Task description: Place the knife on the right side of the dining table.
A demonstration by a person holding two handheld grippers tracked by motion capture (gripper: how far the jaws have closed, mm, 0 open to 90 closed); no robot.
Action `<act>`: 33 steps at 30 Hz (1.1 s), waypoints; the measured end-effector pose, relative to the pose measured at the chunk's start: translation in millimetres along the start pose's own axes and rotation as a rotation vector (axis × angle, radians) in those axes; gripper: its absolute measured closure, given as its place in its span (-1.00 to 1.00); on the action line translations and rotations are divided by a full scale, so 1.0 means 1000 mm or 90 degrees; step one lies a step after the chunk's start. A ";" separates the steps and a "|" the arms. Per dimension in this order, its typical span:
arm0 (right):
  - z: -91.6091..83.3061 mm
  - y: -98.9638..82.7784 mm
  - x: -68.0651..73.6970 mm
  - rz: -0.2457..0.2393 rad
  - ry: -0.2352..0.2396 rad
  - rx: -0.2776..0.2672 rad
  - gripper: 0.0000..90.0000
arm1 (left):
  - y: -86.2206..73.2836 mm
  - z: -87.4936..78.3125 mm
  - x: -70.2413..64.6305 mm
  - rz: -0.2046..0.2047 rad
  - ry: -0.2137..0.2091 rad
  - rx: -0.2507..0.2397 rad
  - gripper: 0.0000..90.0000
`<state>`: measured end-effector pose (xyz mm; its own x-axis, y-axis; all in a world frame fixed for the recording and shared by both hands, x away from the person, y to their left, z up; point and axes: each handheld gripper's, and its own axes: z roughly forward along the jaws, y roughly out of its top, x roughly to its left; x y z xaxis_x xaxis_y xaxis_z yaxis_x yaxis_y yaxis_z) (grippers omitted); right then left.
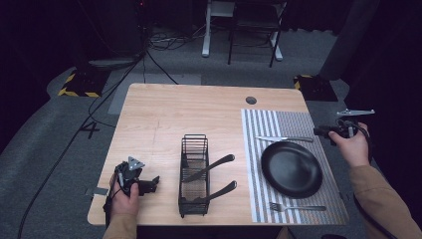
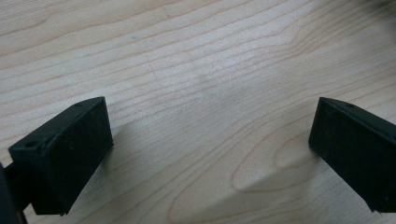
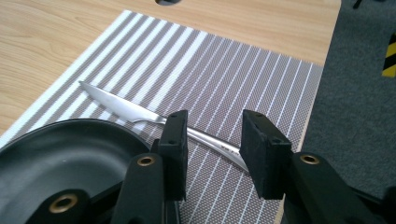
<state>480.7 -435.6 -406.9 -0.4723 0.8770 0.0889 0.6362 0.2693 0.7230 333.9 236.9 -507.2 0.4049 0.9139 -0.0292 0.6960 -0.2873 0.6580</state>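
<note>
My right fingers stand released, the knife lying just beyond them beside the plate; lifting crookedly, I could nudge it askew. Left fingers gape empty over the desk.

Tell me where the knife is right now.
The knife lies flat on the striped placemat at the table's right side in the high view, just beyond the black plate; in the right gripper view it lies below the open right gripper.
</note>
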 end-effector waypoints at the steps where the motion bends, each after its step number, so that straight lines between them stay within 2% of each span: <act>1: -0.004 0.001 0.002 -0.004 0.000 -0.002 0.37 | 0.000 0.000 0.000 0.000 0.000 0.000 -1.00; 2: -0.012 0.005 0.007 -0.011 0.004 -0.011 0.36 | 0.000 0.000 0.000 0.000 0.000 0.000 -1.00; 8: -0.027 0.011 0.019 -0.029 0.008 -0.026 0.34 | 0.000 0.000 0.000 0.000 0.000 0.000 -1.00; 12: -0.040 0.014 0.035 -0.049 0.019 -0.039 0.24 | 0.000 0.000 0.000 0.000 0.000 -0.001 -1.00; 14: -0.041 0.015 0.039 -0.055 0.023 -0.042 0.21 | 0.000 0.000 0.000 0.000 0.001 0.000 -1.00; 15: -0.044 0.015 0.047 -0.064 0.024 -0.047 0.09 | 0.000 0.000 0.000 0.000 0.000 0.000 -1.00; 18: -0.047 0.015 0.053 -0.072 0.023 -0.056 -0.03 | 0.000 0.000 0.000 0.000 0.000 0.000 -1.00; 20: -0.052 0.014 0.062 -0.075 0.022 -0.071 -0.28 | 0.000 0.000 0.000 0.000 0.000 0.000 -1.00; 21: -0.054 0.013 0.065 -0.078 0.024 -0.074 -0.35 | 0.000 0.000 0.000 0.000 0.000 0.000 -1.00; 23: -0.058 0.010 0.071 -0.084 0.038 -0.071 -0.49 | 0.000 0.000 0.000 0.000 0.000 0.000 -1.00; 24: -0.058 0.010 0.071 -0.084 0.038 -0.071 -0.49 | 0.000 0.000 0.000 0.000 0.000 0.000 -1.00; 26: -0.065 0.003 0.081 -0.105 0.062 -0.070 -0.60 | 0.000 0.000 0.000 0.000 0.000 0.000 -1.00; 28: -0.067 0.001 0.083 -0.105 0.069 -0.071 -0.62 | 0.000 0.000 0.000 0.000 0.000 0.000 -1.00; 29: -0.072 -0.006 0.087 -0.108 0.087 -0.072 -0.65 | 0.000 0.000 0.000 0.000 0.000 0.000 -1.00; 31: -0.074 -0.008 0.088 -0.108 0.091 -0.070 -0.65 | 0.000 0.000 0.000 0.000 0.000 0.000 -1.00; 33: -0.079 -0.015 0.091 -0.113 0.103 -0.058 -0.65 | 0.000 0.000 0.000 0.000 0.000 -0.001 -1.00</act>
<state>379.9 -390.8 -356.1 -0.6680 0.7419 0.0578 0.4804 0.3706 0.7949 333.9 236.9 -507.3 0.4042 0.9142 -0.0294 0.6958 -0.2865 0.6586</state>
